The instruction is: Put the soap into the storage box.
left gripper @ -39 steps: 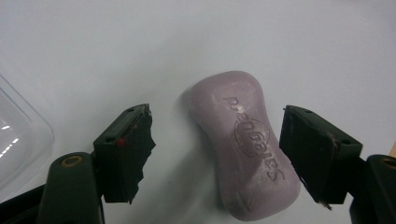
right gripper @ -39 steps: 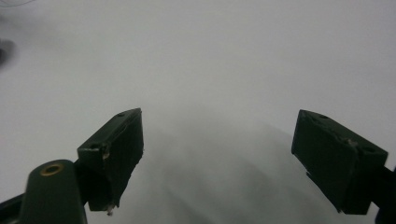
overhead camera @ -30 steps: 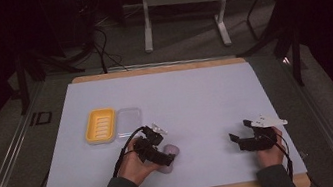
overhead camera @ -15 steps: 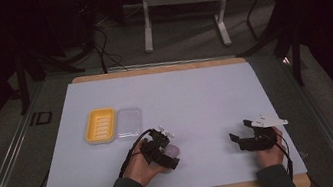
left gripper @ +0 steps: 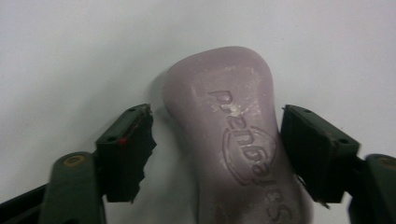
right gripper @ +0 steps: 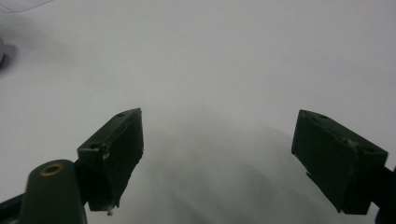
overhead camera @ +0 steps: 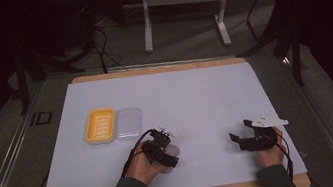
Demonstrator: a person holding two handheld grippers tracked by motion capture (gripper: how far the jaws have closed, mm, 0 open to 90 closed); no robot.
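The soap bar [left gripper: 233, 135] is pale lilac and waisted like a rounded hourglass, with a raised oval logo and lettering on its upper face — scuffed with whitish marks. It lies flat on the white table [overhead camera: 195, 94], logo side up, near the front edge and left of the middle — well apart from the corners.

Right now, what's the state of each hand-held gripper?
Left hand-held gripper: jaws have just been closing around the purple soap bar; one pad touches, the other is still apart.
Right hand-held gripper: open, holding nothing.
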